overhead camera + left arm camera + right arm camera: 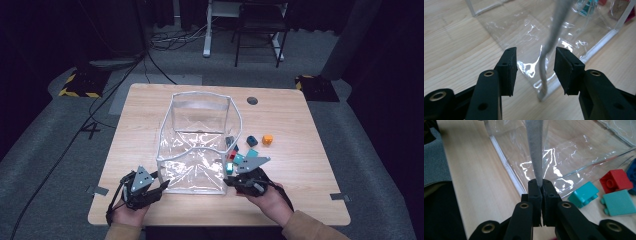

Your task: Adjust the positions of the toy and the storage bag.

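Between spread left gripper (535, 71) jaws, grey rim (554, 32) of clear plastic bag (197, 150), right gripper (541, 195) pinching it: opening underway; next, clamp left side.

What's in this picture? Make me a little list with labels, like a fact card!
place: wooden table
main thing: clear plastic bag with a grey rim, standing open
left gripper: jaws apart, grey rim between them, not pinched
right gripper: shut on the bag's grey rim
toys: building blocks beside the bag's right side: red block, two teal blocks, orange block
inside the bag: nothing that I can make out
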The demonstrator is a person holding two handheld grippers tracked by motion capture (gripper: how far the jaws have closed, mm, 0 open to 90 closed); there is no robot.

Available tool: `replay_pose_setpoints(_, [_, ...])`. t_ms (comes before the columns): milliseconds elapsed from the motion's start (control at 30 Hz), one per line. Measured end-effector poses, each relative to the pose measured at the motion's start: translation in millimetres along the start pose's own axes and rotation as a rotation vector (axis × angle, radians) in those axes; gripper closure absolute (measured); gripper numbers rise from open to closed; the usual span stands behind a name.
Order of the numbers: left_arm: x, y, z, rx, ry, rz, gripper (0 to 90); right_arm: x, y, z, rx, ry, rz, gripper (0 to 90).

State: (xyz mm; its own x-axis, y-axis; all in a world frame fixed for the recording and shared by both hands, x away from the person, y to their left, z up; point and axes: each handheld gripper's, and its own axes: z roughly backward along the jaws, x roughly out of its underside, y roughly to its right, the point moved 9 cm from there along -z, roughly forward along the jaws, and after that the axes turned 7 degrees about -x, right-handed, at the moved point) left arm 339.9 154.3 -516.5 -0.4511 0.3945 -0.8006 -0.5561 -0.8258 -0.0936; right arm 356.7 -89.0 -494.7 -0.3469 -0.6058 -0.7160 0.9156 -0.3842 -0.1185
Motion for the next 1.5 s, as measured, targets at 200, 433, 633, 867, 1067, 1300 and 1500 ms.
replay_pose_setpoints(200, [-5.2,24.6,0.4,0.043,-0.004,-0.038,52.8,15.1,-8.5,12.7,-0.002,0.034,-0.025,87.0])
replay_pose_setpoints(433, [-10.6,45.8,-5.4,0.114,0.002,-0.072,51.0,35.7,-21.3,30.9,0.009,0.049,-0.026,86.9])
replay_pose_setpoints(633, [-19.8,66.3,-16.5,0.154,0.002,-0.105,51.0,50.5,-23.2,46.1,0.025,0.057,-0.051,86.9])
replay_pose_setpoints(867, [-32.7,88.3,-30.2,0.206,0.005,-0.139,50.9,69.4,-18.8,67.1,0.061,0.060,-0.093,86.9])
replay_pose_setpoints(1067, [-35.2,99.3,-32.2,0.213,-0.005,-0.164,52.2,80.4,-16.2,78.8,0.079,0.067,-0.112,83.3])
replay_pose_setpoints(1300, [-24.7,84.7,-17.9,0.246,-0.014,-0.108,43.0,75.0,-15.2,88.7,0.042,0.125,-0.080,58.0])
replay_pose_setpoints(1500, [-16.9,71.7,-12.0,0.291,-0.044,-0.079,35.8,89.6,0.2,111.7,0.111,0.134,-0.129,54.2])
